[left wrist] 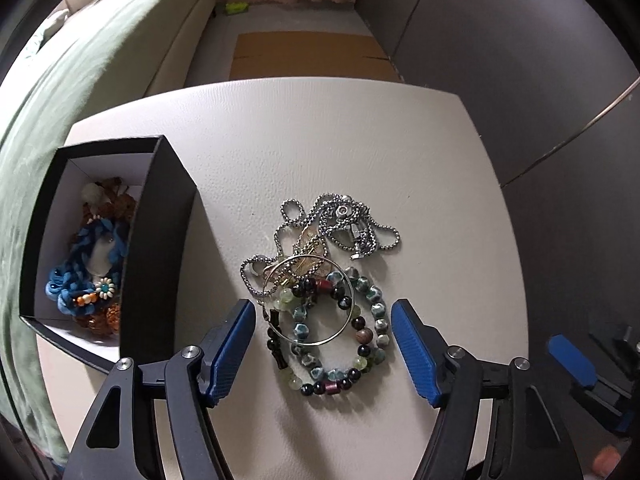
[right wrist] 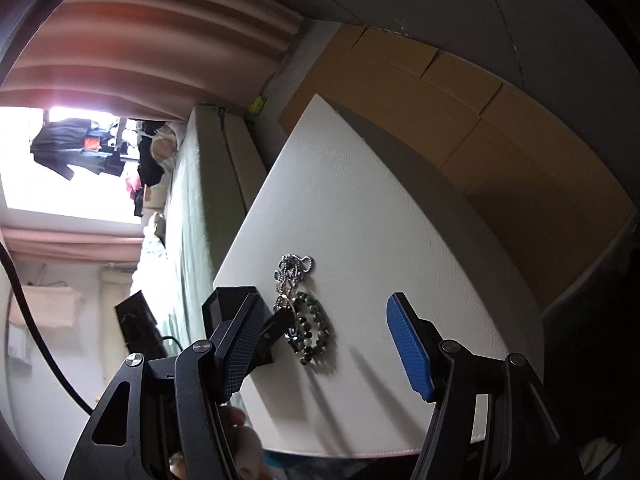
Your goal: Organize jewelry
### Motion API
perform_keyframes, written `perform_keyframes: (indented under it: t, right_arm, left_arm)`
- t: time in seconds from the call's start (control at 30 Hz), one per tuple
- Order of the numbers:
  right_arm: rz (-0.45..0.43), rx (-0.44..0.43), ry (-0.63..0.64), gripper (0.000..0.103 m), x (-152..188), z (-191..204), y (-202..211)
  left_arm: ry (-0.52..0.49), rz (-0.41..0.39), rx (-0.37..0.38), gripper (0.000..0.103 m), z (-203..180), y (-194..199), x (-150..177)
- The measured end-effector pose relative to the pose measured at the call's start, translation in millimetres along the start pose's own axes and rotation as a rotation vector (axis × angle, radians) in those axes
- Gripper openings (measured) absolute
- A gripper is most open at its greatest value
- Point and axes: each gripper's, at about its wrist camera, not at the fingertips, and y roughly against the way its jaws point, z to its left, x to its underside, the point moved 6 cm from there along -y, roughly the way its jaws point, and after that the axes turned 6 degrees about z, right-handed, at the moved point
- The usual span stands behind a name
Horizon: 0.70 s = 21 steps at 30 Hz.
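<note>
A pile of jewelry lies on the white table [left wrist: 320, 140]: a silver ball chain [left wrist: 340, 224], a thin metal hoop [left wrist: 316, 300] and several bead bracelets [left wrist: 340, 344]. My left gripper [left wrist: 324, 352] points down over the bracelets, open. Its blue pads [left wrist: 236, 352] stand on either side of the beads without touching them. A black box [left wrist: 160, 240] with a white inside stands to the left and holds blue flower jewelry [left wrist: 88, 272] and amber beads. My right gripper [right wrist: 324, 344] is open and empty, off the table's near corner. It looks across at the same bracelets [right wrist: 312, 332].
A green-covered sofa [left wrist: 80, 100] runs along the table's left side. Flattened cardboard [left wrist: 312, 56] lies on the floor beyond the far edge, and a dark cabinet wall [left wrist: 500, 60] stands to the right. The right gripper's blue pad [left wrist: 572, 364] shows at the table's right edge.
</note>
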Motion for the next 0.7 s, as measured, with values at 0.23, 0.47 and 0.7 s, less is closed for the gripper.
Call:
perform_keyframes:
  t: [0.23,0.47,0.7]
  right_arm:
    - [0.010,-0.002,-0.003,0.065,1.3,2.4,-3.1]
    - [0.038,-0.002,0.027,0.065,5.1,11.1,-14.6]
    - [0.076,0.019,0.128,0.061,16.2,33.9,-36.1]
  left_arm:
    - [0.044,-0.005,-0.012,0.058,7.8,-12.3,-3.4]
    - [0.067,-0.014,0.035,0.052,17.1,-3.9,-2.7]
    - [0.053,-0.091,0.075,0.052,30.4,38.4,-3.2]
